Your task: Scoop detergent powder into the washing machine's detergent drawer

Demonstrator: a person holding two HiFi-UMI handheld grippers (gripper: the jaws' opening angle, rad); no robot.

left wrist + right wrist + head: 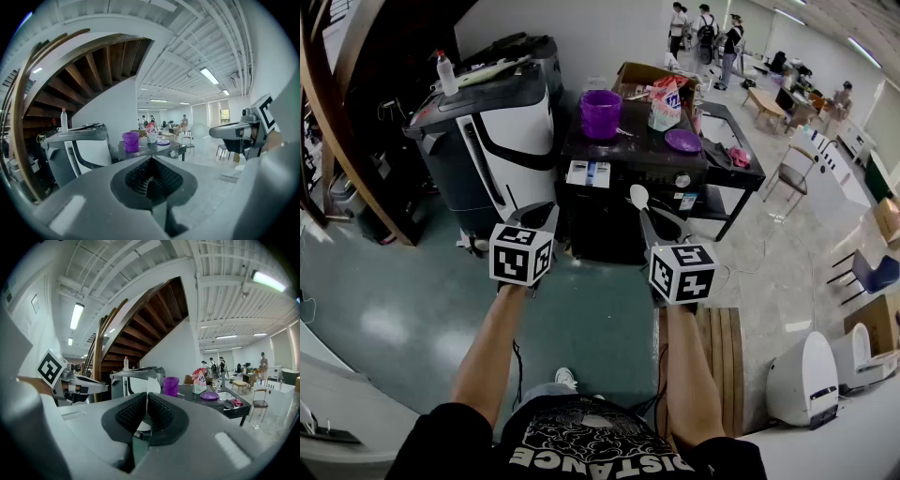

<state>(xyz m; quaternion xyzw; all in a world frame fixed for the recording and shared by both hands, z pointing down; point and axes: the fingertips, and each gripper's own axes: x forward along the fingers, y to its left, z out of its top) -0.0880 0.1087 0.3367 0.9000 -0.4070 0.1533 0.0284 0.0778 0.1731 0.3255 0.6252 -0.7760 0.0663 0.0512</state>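
Room: big open workshop, green floor, a wooden staircase off to one side, and people standing well beyond the black machine [628, 155].
Landmark: that black machine sits dead ahead of the person, and I take it for the washer.
On its top: 3 things. The purple cup [601, 113] is at the back left, the detergent bag [665, 105] just right of the cup, and the purple lid [682, 141] near the front right edge.
Drawer: a white-labelled panel [589, 172] at the machine's upper front left is probably it. It looks closed, though I can't be sure.
Left gripper [540, 214]: jaws pressed together with nothing between them, held short of the machine's front.
Right gripper [649, 220]: clamped on the handle of the white spoon [638, 196], whose bowl pokes up toward the machine's front. I can see no powder in it.
Stage: by my reading no scoop has begun, as both grippers are well short of the bag on the machine.
Risk 1: the thin handle could twist in that pinch once the bowl is loaded, tipping powder over the machine's top.
Risk 2: it's a long carry from the bag down to the front panel, so any wobble will spill.
Risk 3: reaching for the bag could knock over the cup beside it.
Risk 4: if the drawer is shut, the loaded spoon has to wait while the left gripper opens it.
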